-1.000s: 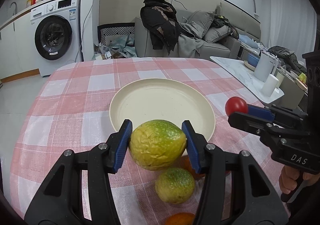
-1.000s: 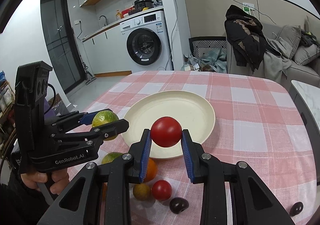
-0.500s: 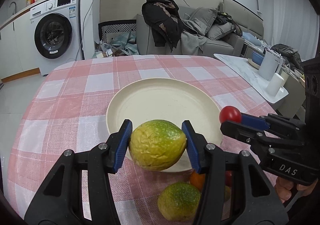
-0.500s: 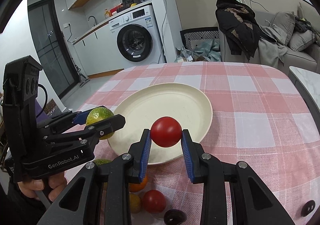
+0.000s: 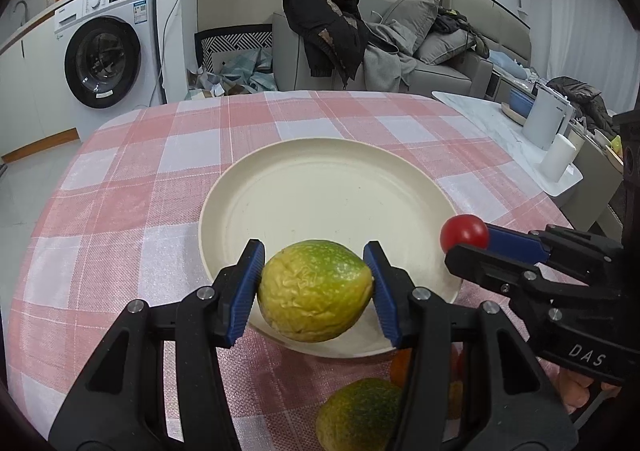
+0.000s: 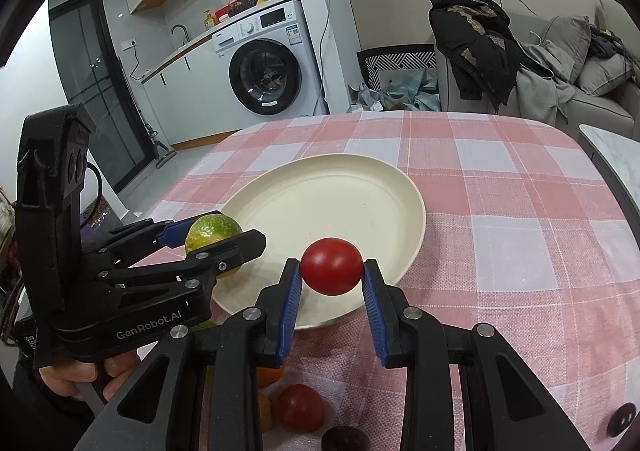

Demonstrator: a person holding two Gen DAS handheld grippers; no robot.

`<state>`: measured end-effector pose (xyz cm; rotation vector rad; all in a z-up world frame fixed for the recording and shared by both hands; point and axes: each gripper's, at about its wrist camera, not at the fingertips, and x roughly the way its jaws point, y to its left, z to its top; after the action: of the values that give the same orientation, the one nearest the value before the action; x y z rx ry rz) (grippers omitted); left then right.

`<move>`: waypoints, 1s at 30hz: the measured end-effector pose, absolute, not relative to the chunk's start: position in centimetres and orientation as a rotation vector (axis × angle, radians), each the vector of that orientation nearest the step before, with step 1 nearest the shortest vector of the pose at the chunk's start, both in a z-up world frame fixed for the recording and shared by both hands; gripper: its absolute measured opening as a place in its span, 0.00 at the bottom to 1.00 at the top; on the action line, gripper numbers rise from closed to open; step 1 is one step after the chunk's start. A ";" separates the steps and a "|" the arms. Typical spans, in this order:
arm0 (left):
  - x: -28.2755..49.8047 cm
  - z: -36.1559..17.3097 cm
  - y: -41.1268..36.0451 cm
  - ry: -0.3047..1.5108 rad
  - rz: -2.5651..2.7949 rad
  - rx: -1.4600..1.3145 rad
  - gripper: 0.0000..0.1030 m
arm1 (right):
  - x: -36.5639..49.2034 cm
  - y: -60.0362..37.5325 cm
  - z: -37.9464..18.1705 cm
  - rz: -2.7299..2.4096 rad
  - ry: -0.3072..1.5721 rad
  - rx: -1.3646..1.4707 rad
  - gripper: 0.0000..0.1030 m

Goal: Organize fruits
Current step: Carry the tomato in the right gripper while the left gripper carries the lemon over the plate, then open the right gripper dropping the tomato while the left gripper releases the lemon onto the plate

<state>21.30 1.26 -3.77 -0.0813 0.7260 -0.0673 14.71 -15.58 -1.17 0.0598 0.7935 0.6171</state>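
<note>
Both grippers have pushed forward over the plate (image 5: 248, 195): left gripper (image 5: 315, 287) clamps the green citrus (image 5: 314, 295), right gripper (image 6: 331, 283) pinches the tomato (image 6: 331, 266), release looks imminent.

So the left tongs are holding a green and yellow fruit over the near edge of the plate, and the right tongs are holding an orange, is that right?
Not quite. The right tongs hold a red tomato, not an orange, as the right wrist view shows. The rest stands: the left tongs grip the green and yellow fruit over the near edge of the plate.
</note>
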 end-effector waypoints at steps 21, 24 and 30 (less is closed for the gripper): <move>21.0 -4.3 1.2 0.738 -0.052 -0.060 0.48 | 14.6 -15.8 -1.7 0.612 0.803 0.059 0.50; 20.2 -3.6 1.5 0.736 -0.054 -0.061 0.57 | 14.3 -16.3 -1.2 0.615 0.790 0.076 0.60; 16.1 -2.1 2.5 0.692 -0.040 -0.075 0.83 | 13.1 -17.2 -0.2 0.617 0.771 0.085 0.90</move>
<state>16.10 2.48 -2.06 -0.0747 0.6917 -0.0398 13.13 -17.22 -0.16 0.0851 0.7713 0.6175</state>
